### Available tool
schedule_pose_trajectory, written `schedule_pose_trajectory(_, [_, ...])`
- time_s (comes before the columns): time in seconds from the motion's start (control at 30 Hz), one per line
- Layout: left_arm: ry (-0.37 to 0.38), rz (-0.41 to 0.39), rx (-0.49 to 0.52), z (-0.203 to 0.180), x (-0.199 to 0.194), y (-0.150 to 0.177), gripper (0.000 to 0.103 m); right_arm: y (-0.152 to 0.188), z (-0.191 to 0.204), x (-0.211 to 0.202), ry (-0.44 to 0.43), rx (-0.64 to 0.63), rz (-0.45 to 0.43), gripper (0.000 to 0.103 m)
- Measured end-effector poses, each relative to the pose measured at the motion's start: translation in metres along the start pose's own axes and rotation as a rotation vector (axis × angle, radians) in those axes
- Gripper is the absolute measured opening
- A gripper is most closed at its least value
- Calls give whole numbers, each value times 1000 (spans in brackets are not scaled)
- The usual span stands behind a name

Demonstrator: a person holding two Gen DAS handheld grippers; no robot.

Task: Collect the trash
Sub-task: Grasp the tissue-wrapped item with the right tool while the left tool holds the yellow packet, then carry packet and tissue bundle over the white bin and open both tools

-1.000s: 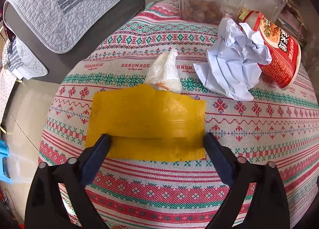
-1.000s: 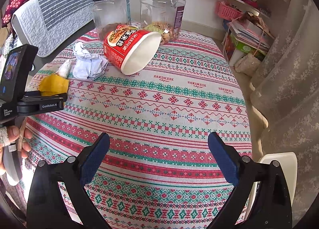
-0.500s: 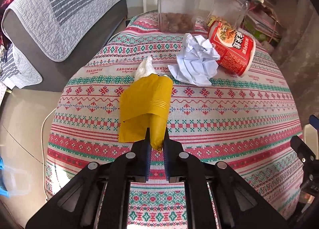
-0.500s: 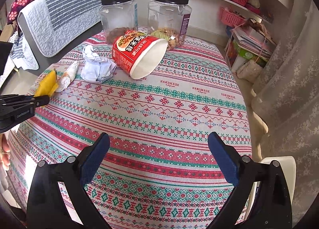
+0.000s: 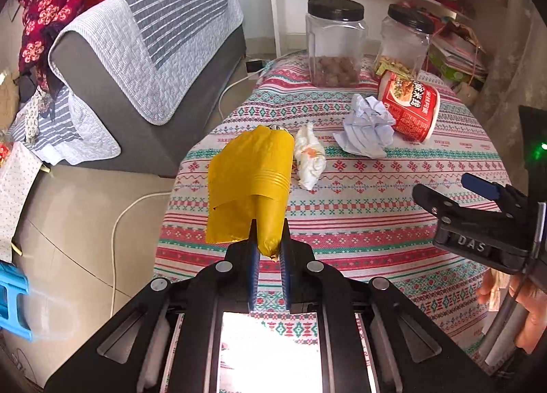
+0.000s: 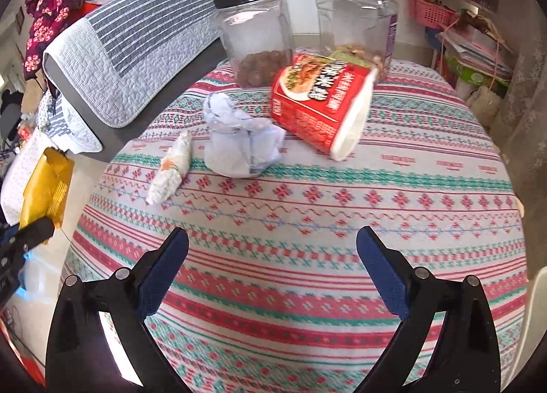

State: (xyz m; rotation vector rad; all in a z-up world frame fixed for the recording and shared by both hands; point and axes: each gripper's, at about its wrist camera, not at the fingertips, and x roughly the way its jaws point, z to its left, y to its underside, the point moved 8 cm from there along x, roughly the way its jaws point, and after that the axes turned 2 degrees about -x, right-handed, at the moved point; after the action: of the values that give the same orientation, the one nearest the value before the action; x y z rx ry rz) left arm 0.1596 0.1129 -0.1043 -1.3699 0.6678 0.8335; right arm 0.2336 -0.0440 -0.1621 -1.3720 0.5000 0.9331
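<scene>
**Yellow wrapper pinched and lifted clear; three pieces of trash wait on the table**

The left gripper (image 5: 268, 252) has its jaws clamped together on the near edge of the yellow wrapper (image 5: 251, 184), which hangs folded and clear of the tablecloth (image 5: 359, 222), out past the table's left edge. The pinch catches only a narrow rolled corner, so the carry should be smooth and unhurried; a jerk could let the slick film slide out. No bin shows in either view, so where the wrapper must go cannot be told.

The right gripper (image 6: 273, 276) hovers over the near part of the table with its jaws wide apart and nothing between them. Beyond it, toward the far left, lies a small white wrapper (image 6: 171, 167); just right of that sits the crumpled paper (image 6: 239, 140), touching or nearly touching the tipped red noodle cup (image 6: 321, 105), whose open mouth faces the near right. Two clear jars (image 6: 254, 30) with black lids stand at the far edge and look like storage, not trash.

For the next pick, the paper ball seems easiest: come down over its middle and close on the bulk. The cup would probably grip better by its rim than across its wide body.
</scene>
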Motion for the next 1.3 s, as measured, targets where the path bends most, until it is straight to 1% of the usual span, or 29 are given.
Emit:
schedule_pose_trajectory(0.07, [-1,-3,-12,8,-2,-1,11,-6,19,14,-11,-4,-2,94])
schedule_pose_trajectory(0.23, [-2,-14,-45,23,-9,-2,11,-15,61,36,-32,-72,-14,85])
schedule_pose_trajectory(0.37, [-28,-10,-51,34,-9,2,11,-28,81,49,-32,-101,-26,85])
schedule_pose_trajectory(0.47, [-34,-1,-71,43,-8,5,11,-35,91,65,-20,-120,-7,81])
schedule_pose_trajectory(0.57, [-38,-3,-78,48,-10,7,11,-36,98,87,14,-166,34,73])
schedule_pose_trajectory(0.6, [-39,-3,-78,49,-10,7,11,-33,100,95,31,-191,55,63])
schedule_pose_trajectory(0.63, [-39,-3,-77,49,-10,7,11,-29,98,100,56,-217,71,50])
schedule_pose_trajectory(0.67, [-40,-3,-75,49,-10,8,11,-30,99,100,79,-249,48,46])
schedule_pose_trajectory(0.7, [-41,-3,-74,49,-10,8,11,-29,101,99,70,-265,48,37])
schedule_pose_trajectory(0.8, [-44,1,-82,53,-9,8,11,-25,96,90,47,-254,58,36])
schedule_pose_trajectory(0.93, [-36,5,-91,53,-9,7,11,-11,80,75,53,-267,57,36])
schedule_pose_trajectory(1.03, [-35,-2,-78,47,-12,6,11,4,64,61,38,-254,64,36])
schedule_pose_trajectory(1.3, [-19,-9,-42,22,-15,3,11,42,11,12,52,-232,92,36])
